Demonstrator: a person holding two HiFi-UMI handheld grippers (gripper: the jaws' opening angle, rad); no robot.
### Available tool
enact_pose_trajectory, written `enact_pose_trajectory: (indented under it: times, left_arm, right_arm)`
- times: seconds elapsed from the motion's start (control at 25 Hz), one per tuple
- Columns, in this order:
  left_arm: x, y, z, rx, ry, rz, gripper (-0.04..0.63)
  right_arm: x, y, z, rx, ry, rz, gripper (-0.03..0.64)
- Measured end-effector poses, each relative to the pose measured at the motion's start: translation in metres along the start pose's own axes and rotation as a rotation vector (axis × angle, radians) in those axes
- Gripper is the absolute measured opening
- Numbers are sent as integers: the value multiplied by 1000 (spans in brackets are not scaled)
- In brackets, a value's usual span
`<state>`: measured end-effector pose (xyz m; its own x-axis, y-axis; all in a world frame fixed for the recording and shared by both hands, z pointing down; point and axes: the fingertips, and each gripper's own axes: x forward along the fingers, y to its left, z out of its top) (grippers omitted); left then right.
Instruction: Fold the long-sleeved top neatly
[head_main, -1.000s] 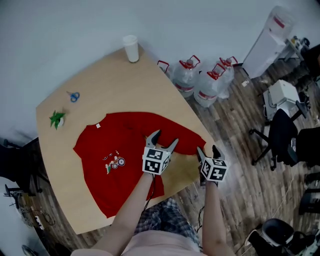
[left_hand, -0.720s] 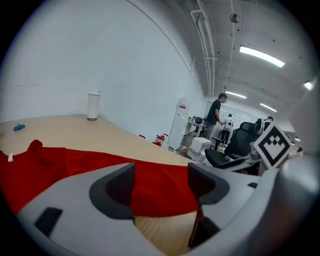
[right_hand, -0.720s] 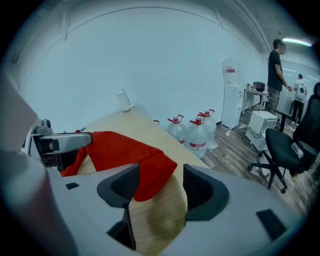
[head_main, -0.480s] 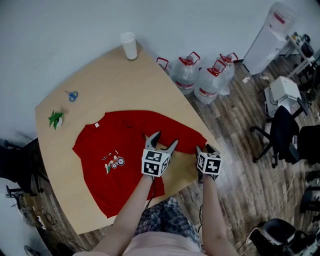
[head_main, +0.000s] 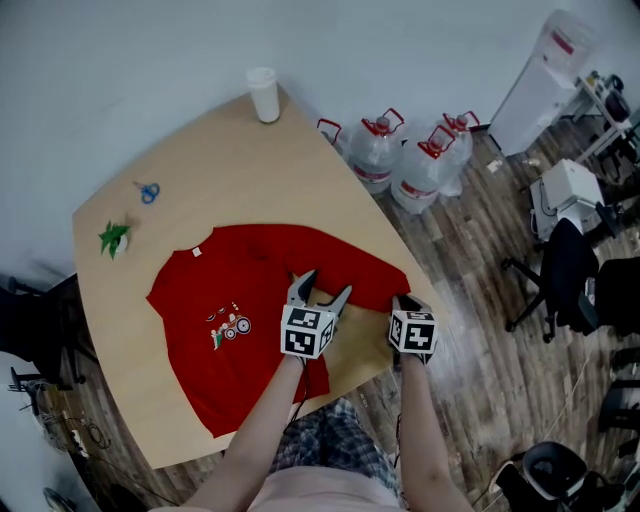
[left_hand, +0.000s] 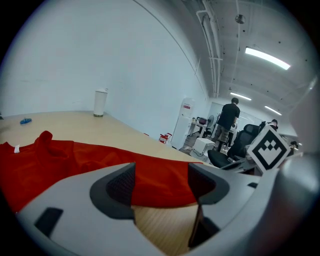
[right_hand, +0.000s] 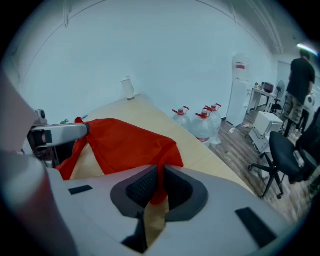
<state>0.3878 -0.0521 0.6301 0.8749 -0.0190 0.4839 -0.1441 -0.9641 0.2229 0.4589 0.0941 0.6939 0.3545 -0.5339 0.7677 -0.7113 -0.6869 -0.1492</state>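
Observation:
A red long-sleeved top (head_main: 240, 290) lies spread on the wooden table (head_main: 220, 160), its small printed picture facing up. One sleeve (head_main: 375, 275) runs to the right towards the table edge. My right gripper (head_main: 403, 301) is at that sleeve's end and its jaws are closing, with a pinch of red cloth (right_hand: 167, 150) between the pads. In its own view the right gripper (right_hand: 159, 189) has the sleeve rising out of its narrow gap. My left gripper (head_main: 325, 284) hovers open over the top's lower right part. In its own view the left gripper (left_hand: 160, 184) holds nothing, with red cloth (left_hand: 100, 160) beyond it.
A white cup (head_main: 263, 95) stands at the table's far corner. Blue scissors (head_main: 148, 192) and a small green plant (head_main: 114, 238) lie at the left. Water bottles (head_main: 375, 150) and an office chair (head_main: 565, 270) stand on the floor to the right.
My right gripper has come down and a little left onto the sleeve's end, and its jaws have narrowed around the cloth. The left gripper has stayed put and open.

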Motion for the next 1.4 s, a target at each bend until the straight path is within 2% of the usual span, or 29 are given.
enact_pose_trajectory:
  times: [0.04, 0.08, 0.28, 0.64, 1.04, 1.4]
  left_arm:
    - [-1, 1, 1, -3, -2, 5, 325]
    - [-2, 1, 1, -6, -4, 7, 325]
    - [-10, 8, 5, -9, -14, 18, 325]
    - [-41, 40, 12, -46, -38, 98, 325]
    - [-92, 97, 20, -90, -91, 223, 324]
    - [-144, 154, 29, -134, -140, 345, 325]
  right_arm:
    - [0, 1, 0, -7, -2, 3, 38]
    - [0, 2, 1, -16, -3, 1, 31]
    - [-13, -1, 16, 12, -59, 3, 26]
    - [-47, 0, 62, 56, -165, 37, 25]
    - [-75, 72, 151, -46, -277, 160, 25]
    - [-68, 157, 190, -155, -302, 286, 26]
